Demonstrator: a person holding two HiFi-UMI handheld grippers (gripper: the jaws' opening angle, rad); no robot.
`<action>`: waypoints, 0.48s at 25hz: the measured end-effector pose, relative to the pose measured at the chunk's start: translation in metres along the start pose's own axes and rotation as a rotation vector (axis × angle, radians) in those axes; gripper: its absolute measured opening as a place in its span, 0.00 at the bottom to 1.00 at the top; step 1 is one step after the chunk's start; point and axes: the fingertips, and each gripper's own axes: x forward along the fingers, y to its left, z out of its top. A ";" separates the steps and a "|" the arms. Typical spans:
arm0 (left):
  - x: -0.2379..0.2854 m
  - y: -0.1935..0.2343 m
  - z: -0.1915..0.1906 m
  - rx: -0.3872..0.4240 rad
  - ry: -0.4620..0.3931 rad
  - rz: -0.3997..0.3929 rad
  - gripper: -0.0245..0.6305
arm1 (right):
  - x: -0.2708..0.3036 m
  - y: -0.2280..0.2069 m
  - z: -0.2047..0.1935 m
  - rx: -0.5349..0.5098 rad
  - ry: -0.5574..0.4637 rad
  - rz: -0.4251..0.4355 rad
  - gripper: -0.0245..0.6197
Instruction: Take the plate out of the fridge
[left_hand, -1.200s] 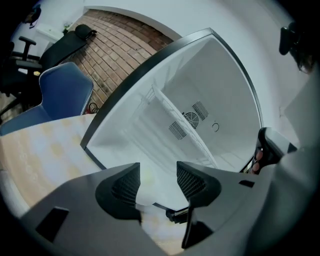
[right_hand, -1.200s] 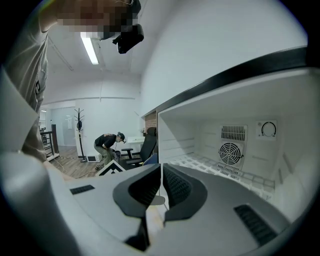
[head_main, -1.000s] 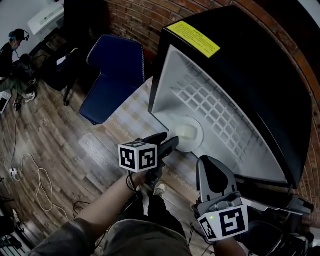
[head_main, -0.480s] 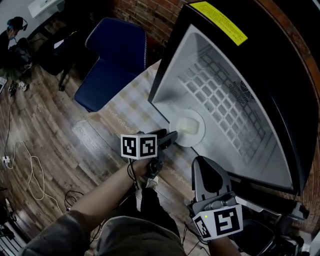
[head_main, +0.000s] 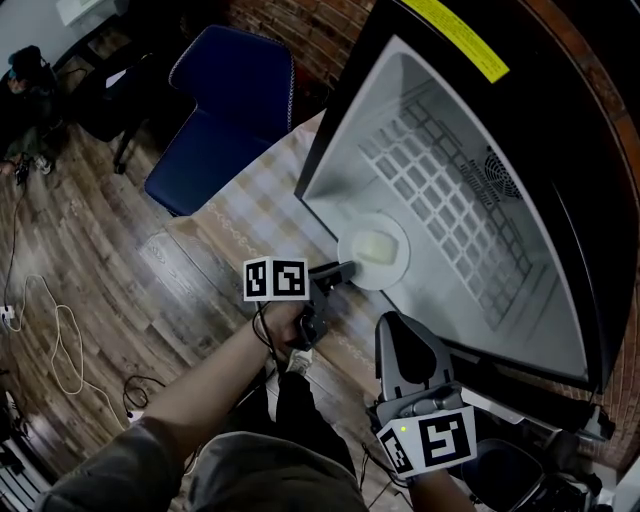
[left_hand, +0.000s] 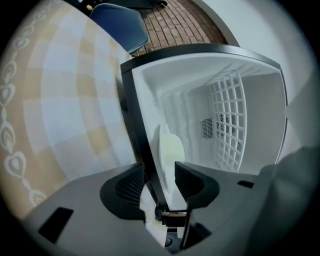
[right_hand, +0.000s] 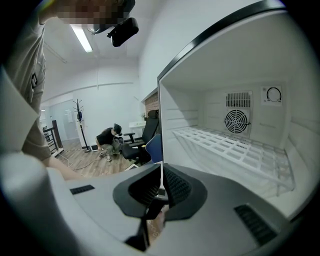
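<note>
Wide apart and closing, the jaws of the left gripper (left_hand: 157, 182) straddle the near rim of the plate (left_hand: 161, 142). The pads do not yet press on it (so nothing is held). The plate sits at the mouth of the fridge (head_main: 450, 290), mid-frame in the head view, with a pale lump (head_main: 372, 245) on it.

In the left gripper view the plate shows edge-on. Its rim runs up the frame from the gap between the pads, closer to the right-hand pad. The fridge's black front edge crosses the same gap just left of the rim. The grip turns on this, I judge: the rim must be inside the gap and the black edge clear of it. I cannot tell whether that edge lies level with the pads or below them.

The left gripper is plainly the nearer one. The right gripper (right_hand: 161, 189) hangs at the lower right of the head view, short of the plate, its jaws all but together on nothing.

The head view gives the plate as a full round, with the left tips at its lower-left rim, but not the gap. The right gripper view misses the plate, showing only the shelf (right_hand: 235, 147) and, upper right, the fan (right_hand: 236, 120).
</note>
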 end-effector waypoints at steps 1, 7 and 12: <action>0.002 0.001 -0.001 -0.023 -0.006 -0.003 0.32 | 0.000 0.001 -0.001 0.000 0.001 0.003 0.09; 0.010 0.001 -0.005 -0.112 -0.012 -0.027 0.18 | 0.000 0.010 -0.008 0.002 0.011 0.015 0.09; 0.017 -0.001 -0.008 -0.176 -0.007 -0.055 0.09 | -0.005 0.007 -0.012 0.016 0.014 0.000 0.09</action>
